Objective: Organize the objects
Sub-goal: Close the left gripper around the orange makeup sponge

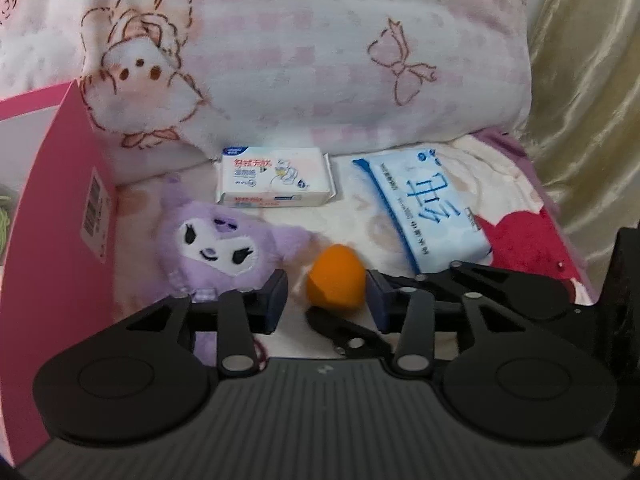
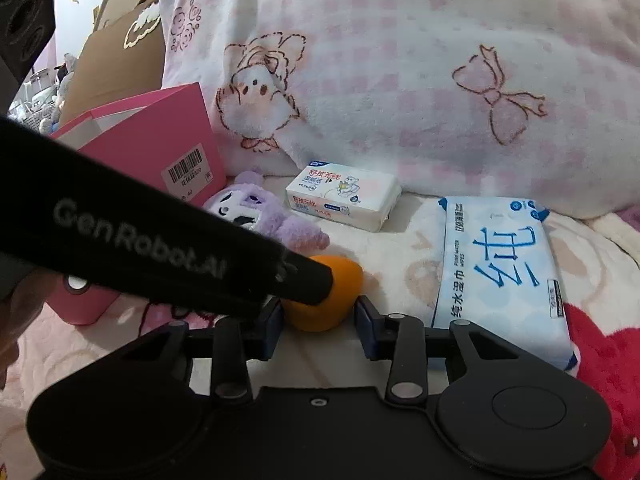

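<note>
Orange sponge (image 2: 320, 300): on bed, between both hand-held grippers.
Right hand-held gripper (image 2: 318, 322): pinching sponge — likely to lift it.
Left hand-held gripper (image 1: 327, 300): spread, sponge untouched.
Pink box (image 1: 60, 208): open beside — probable destination.

Two tissue packs (image 1: 276, 177) (image 1: 420, 208), one plush (image 1: 216, 248), one sponge (image 1: 335, 276)

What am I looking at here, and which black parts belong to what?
There is no robot. A person holds a two-finger gripper in each hand, and each one has a camera looking along its fingers. The left wrist view looks over the left gripper, the right wrist view over the right gripper. On the bed lie a plush, a tissue pack, a wipes pack and an orange sponge, with a pink box at the left. The right gripper's pads press the sponge. The left one's jaws also stand around it, but a gap shows, so it looks open.
</note>
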Available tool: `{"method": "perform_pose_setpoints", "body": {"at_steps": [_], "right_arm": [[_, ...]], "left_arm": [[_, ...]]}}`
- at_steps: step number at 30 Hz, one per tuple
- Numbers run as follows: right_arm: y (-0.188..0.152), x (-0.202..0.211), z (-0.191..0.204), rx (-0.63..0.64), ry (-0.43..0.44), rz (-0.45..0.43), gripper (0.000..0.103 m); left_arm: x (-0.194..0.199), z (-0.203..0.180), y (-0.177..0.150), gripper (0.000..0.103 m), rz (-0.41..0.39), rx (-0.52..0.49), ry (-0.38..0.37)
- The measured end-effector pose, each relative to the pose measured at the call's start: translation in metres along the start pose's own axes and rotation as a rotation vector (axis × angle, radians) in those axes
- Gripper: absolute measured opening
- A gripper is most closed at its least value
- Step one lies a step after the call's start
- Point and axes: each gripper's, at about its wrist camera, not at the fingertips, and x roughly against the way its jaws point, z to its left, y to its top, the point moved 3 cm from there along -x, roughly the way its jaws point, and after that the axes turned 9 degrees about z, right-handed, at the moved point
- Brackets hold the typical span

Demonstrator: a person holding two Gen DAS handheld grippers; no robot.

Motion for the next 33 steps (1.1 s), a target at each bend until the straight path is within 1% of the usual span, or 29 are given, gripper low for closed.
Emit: {"method": "perform_pose_setpoints", "body": {"at_steps": [2,3,6,8,10,13,16,21,24,27,30,33], "right_arm": [[-0.002,-0.002,0.002,0.013,-0.018,-0.005,0.043],[-0.003,-0.003,0.004,0.027,-0.031,-0.007,0.043],[-0.004,-0.004,0.005,0.025,-0.037,-0.013,0.042],[-0.005,-0.002,0.008,0.016,-0.041,-0.014,0.041],[-0.006,0.003,0.012,0.028,-0.051,-0.002,0.041],[-0.006,0.012,0.021,0.073,-0.052,0.036,0.04],[-0.009,0.019,0.025,0.043,-0.017,0.053,0.04],[-0.015,0.031,0.038,0.004,0.012,0.077,0.04],[-0.019,0.041,0.042,-0.042,0.025,0.055,0.04],[-0.021,0.05,0.045,-0.109,0.039,0.041,0.04],[-0.017,0.06,0.052,-0.095,0.028,0.053,0.04],[-0.011,0.073,0.058,-0.063,0.024,0.049,0.04]], "left_arm": [[-0.009,0.0,0.0,0.043,0.078,0.012,0.009],[-0.013,0.001,-0.001,0.044,0.086,0.025,0.004],[-0.022,0.003,-0.004,0.042,0.058,0.047,-0.021],[-0.02,0.003,-0.009,0.035,0.039,0.065,-0.06],[-0.017,0.0,-0.014,0.035,0.024,0.041,-0.065],[-0.01,0.001,-0.021,0.035,0.05,0.077,-0.091],[-0.001,-0.001,-0.025,0.034,0.08,0.09,-0.08],[0.015,-0.003,-0.038,0.034,0.115,0.094,-0.057],[0.027,-0.004,-0.044,0.033,0.106,0.089,-0.057],[0.039,-0.002,-0.048,0.032,0.093,0.092,-0.08],[0.05,-0.001,-0.048,0.031,0.104,0.095,-0.096],[0.064,-0.004,-0.05,0.031,0.084,0.089,-0.105]]}}
